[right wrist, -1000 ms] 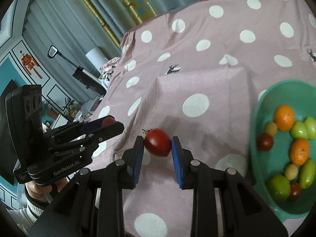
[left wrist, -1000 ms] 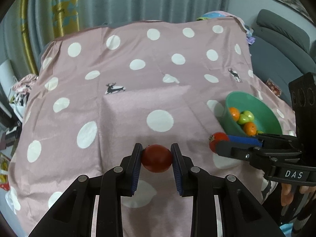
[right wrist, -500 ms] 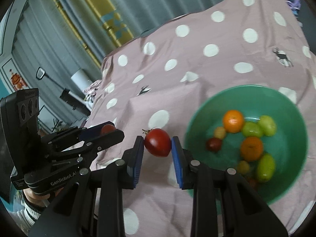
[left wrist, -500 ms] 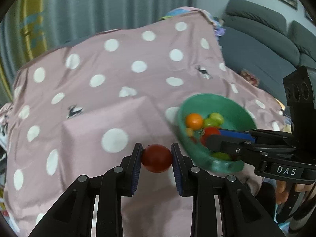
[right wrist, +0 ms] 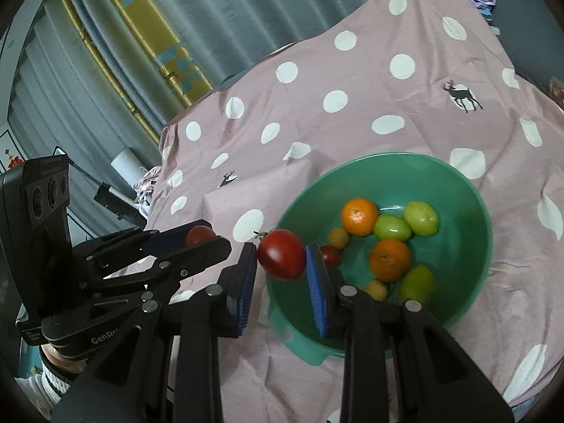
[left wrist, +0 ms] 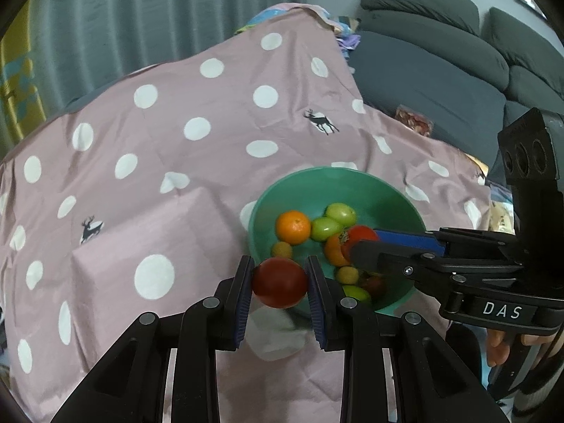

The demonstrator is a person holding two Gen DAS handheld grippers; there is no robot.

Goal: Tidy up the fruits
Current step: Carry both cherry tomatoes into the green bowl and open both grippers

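Tomatoes are what we carry in both hands: our left gripper (left wrist: 280, 283) is clamped on a dark red tomato (left wrist: 280, 282), its blue pads pressing each side, and our right gripper (right wrist: 281, 261) is clamped on a second red tomato (right wrist: 281, 258) with a bit of stem at its top left. In the left wrist view, the dark tomato sits over the near left rim of the green bowl (left wrist: 370, 185), while the right gripper reaches in from the right with its tomato over the middle of the bowl. In the right wrist view, our tomato hangs at the bowl's left rim, and the left gripper sits further left, over the cloth. Inside the bowl lie two oranges (right wrist: 359, 215), several green fruits (right wrist: 421, 217), small yellow ones and a small dark red one. The bowl rests on a pink cloth (left wrist: 169, 148) with white dots and deer prints. A grey sofa (left wrist: 440, 70) stands to the far right.
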